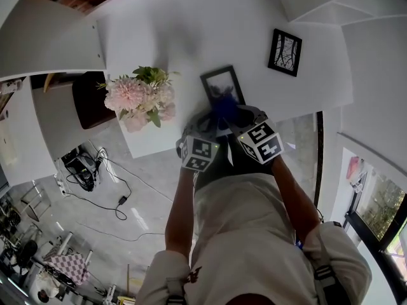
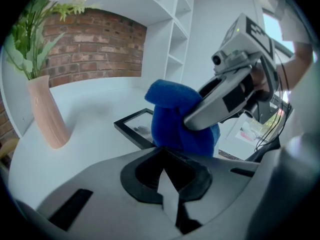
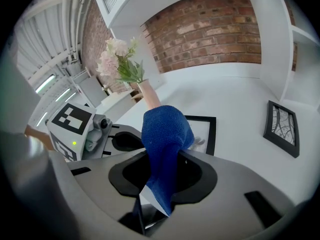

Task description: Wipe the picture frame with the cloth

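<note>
right gripper (image 3: 155, 204) pinches soft, limp cloth (image 3: 162, 139); left gripper (image 2: 169, 191) closed, empty. frame (image 3: 209, 131) lies flat, looks light, glass fragile; steady at rim.

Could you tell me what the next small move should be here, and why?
I would probably lower the right gripper slightly until the cloth presses on the frame. Its jaws are shut on the cloth, which hangs over the flat frame, but contact can't be seen.

A pink vase (image 2: 47, 111) of pale flowers (image 1: 137, 97) stands on the white surface (image 1: 191, 24), near a brick wall (image 3: 210, 29).
</note>
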`<state>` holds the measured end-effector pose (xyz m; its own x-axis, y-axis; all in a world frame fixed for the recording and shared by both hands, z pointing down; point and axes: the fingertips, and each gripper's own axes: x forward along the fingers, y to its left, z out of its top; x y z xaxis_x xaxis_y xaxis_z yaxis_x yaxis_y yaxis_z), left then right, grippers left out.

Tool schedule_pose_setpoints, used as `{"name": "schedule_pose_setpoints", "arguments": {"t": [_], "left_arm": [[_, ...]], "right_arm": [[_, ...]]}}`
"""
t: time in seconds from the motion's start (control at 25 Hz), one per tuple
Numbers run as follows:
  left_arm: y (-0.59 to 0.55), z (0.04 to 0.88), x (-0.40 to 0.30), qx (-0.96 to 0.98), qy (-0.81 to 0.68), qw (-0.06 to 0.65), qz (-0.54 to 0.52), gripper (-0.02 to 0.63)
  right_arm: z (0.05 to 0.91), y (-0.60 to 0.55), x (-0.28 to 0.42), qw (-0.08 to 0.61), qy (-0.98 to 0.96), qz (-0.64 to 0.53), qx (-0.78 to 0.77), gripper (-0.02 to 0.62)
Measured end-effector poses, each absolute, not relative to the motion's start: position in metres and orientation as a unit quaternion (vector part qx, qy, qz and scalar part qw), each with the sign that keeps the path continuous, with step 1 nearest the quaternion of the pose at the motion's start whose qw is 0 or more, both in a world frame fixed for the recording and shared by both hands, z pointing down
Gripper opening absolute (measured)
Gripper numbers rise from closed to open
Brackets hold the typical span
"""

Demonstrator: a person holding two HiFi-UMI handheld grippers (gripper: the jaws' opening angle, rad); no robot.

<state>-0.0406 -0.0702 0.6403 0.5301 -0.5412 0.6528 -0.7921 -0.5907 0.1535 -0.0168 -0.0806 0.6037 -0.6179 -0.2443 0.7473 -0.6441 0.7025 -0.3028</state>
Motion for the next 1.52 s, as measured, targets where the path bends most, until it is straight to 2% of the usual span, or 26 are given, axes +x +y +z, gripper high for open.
{"name": "schedule_pose_setpoints", "arguments": {"t": [0.88,1.52], "left_arm": [[-0.070,0.640,-0.041,0.837,-0.406,0.220,0.293,0.003],[-0.070,0.641,-0.041,0.830,-0.412,0.226,0.299,0.003]], "right_arm": [[0.644,-0.087,-0.029,0.408,-0.831,0.268,0.267,0.106],[0.647,-0.095,-0.015,0.423,-0.818,0.262,0.288,0.107]]}}
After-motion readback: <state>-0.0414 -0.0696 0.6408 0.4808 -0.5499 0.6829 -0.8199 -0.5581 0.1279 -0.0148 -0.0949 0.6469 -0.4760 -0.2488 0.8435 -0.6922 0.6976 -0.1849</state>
